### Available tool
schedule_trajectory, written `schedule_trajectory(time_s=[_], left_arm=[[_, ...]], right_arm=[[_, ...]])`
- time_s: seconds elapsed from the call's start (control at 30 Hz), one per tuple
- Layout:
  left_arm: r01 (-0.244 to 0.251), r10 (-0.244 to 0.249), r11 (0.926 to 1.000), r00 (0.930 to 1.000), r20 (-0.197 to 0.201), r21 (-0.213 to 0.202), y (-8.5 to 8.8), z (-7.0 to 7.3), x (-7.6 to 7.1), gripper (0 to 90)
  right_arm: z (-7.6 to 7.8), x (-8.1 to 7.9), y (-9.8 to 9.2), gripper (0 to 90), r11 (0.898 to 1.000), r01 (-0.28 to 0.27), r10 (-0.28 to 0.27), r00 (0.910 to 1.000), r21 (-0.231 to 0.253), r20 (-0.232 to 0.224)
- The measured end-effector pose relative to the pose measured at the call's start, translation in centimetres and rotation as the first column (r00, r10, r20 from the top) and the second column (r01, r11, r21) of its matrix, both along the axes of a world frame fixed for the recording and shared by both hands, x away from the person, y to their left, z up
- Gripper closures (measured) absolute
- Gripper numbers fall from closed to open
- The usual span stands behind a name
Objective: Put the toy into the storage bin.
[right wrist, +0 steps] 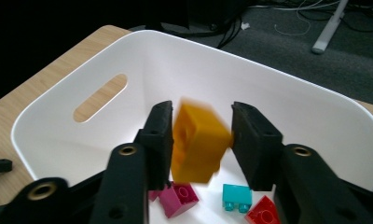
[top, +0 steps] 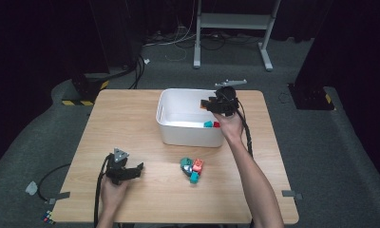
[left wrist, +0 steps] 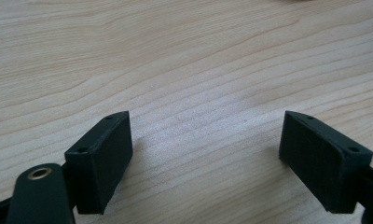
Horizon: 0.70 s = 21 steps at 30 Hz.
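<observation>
We have the right gripper over the white bin at the far side of the wooden table, right hand behind it. In the right gripper view its gripper has an orange block between the jaws; the block is motion-blurred and sits tilted. It touches the left jaw, and a small gap shows on the right side, so we cannot tell whether the jaws are clamping it or have let go. From above, the orange block shows as a small patch at the jaw tips, above the bin interior.

Inside the white bin we see a magenta block, a teal block and a red block on the floor. The bin has a slot handle in its end wall.

Left gripper rests low near the front-left of the table, held by the left hand. In the left gripper view the gripper has its jaws spread wide over bare wood, nothing between them.

A small pile of blocks sits on the table just in front of the bin: teal, red and dark green pieces touching each other.
</observation>
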State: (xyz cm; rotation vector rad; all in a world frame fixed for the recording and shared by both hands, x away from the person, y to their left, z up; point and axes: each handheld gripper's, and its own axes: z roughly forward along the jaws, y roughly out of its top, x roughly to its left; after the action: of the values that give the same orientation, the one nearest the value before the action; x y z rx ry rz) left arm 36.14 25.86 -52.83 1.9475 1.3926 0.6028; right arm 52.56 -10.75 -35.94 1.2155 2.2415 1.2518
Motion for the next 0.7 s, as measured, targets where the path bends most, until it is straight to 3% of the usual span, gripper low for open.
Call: schedule_trajectory(time_s=[0.13, 0.27, 0.7], left_arm=[[0.001, -0.001, 1.0, 1.0, 0.0, 0.0, 0.0, 0.0, 0.0, 17.3], [0.001, -0.001, 1.0, 1.0, 0.0, 0.0, 0.0, 0.0, 0.0, 17.3], [0.001, -0.001, 1.0, 1.0, 0.0, 0.001, 0.0, 0.0, 0.0, 17.3]], right_arm=[[-0.4, 0.2, 0.0, 49.4, 1.0, 0.014, -0.014, 0.9999, -0.026, -0.006], [-0.6, -0.1, -0.5, 42.9, 1.0, 0.013, -0.013, 0.9999, -0.006, -0.005], [-0.2, -4.0, -3.2, 36.3, 0.997, -0.043, 0.038, 0.9964, 0.065, 0.076]])
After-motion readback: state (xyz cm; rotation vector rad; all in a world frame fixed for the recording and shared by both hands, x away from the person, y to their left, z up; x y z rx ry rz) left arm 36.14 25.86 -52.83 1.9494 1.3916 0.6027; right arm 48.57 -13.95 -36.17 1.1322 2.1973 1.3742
